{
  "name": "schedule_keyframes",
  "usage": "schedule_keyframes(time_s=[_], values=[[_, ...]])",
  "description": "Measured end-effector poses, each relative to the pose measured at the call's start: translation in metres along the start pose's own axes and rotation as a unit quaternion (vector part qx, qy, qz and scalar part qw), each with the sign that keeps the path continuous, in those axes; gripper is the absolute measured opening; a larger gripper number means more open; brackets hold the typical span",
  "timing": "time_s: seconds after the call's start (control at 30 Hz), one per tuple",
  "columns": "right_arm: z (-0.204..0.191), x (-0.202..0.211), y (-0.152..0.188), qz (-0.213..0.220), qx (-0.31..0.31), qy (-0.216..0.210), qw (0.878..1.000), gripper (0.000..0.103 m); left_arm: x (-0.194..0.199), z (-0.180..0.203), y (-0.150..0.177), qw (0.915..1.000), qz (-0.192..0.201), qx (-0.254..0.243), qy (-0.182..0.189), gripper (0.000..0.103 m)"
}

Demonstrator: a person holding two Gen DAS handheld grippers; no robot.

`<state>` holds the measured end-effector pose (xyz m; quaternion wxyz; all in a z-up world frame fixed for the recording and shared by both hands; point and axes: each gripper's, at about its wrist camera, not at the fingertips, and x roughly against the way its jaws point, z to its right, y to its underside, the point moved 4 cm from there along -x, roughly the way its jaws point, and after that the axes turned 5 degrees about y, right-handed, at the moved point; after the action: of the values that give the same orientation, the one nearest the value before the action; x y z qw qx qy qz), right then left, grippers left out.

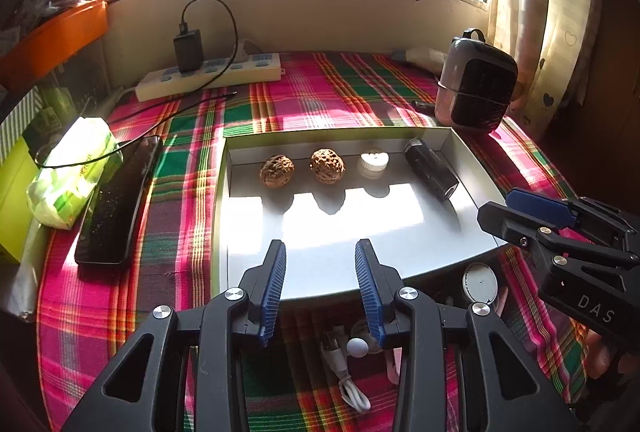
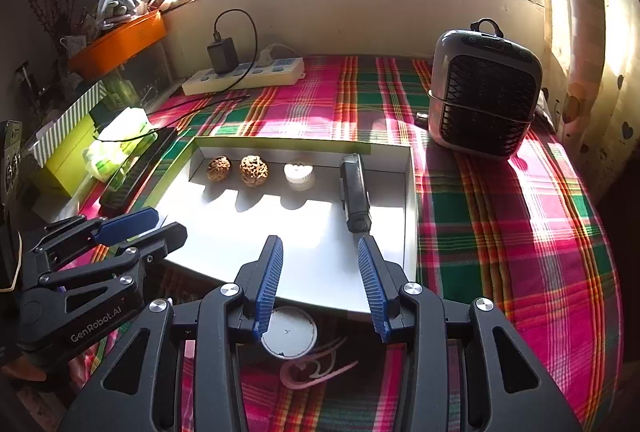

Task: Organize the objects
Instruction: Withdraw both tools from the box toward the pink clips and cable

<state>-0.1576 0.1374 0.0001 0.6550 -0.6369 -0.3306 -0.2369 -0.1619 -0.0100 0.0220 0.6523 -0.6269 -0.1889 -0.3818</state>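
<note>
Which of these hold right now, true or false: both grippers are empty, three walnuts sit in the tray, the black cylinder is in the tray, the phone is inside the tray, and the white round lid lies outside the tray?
1. Both grippers are empty. True: the left gripper and right gripper stand open with nothing between them.
2. Three walnuts sit in the tray. False: two walnuts, beside a small white cap.
3. The black cylinder is in the tray. True.
4. The phone is inside the tray. False: it lies on the plaid cloth, left of the tray.
5. The white round lid lies outside the tray. True.
</note>
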Motion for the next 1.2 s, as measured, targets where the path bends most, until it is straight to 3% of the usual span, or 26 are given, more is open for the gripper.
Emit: schedule_keyframes(time_s=[0.4,0.5,0.57,0.9,1.2], values=[[0.01,0.021,0.035,0.003,-0.028,0.005,1.0,0.041,0.027,-0.009,0.032,0.9994,0.016,0.022,0.021,0.035],[0.015,0.026,0.044,0.002,-0.038,0.008,0.999,0.045,0.028,-0.011,0.044,0.9992,0.007,0.024,0.03,0.037],[0.017,0.028,0.049,0.0,-0.043,0.012,0.999,0.053,0.028,-0.012,0.051,0.999,0.004,0.023,0.037,0.038],[0.023,0.026,0.074,-0.019,-0.058,0.027,0.998,0.054,0.023,-0.012,0.067,0.9973,-0.009,0.029,0.066,0.038],[0.026,0.021,0.073,-0.02,-0.059,0.015,0.998,0.054,0.006,-0.002,0.068,0.9983,-0.028,0.012,0.051,0.038]])
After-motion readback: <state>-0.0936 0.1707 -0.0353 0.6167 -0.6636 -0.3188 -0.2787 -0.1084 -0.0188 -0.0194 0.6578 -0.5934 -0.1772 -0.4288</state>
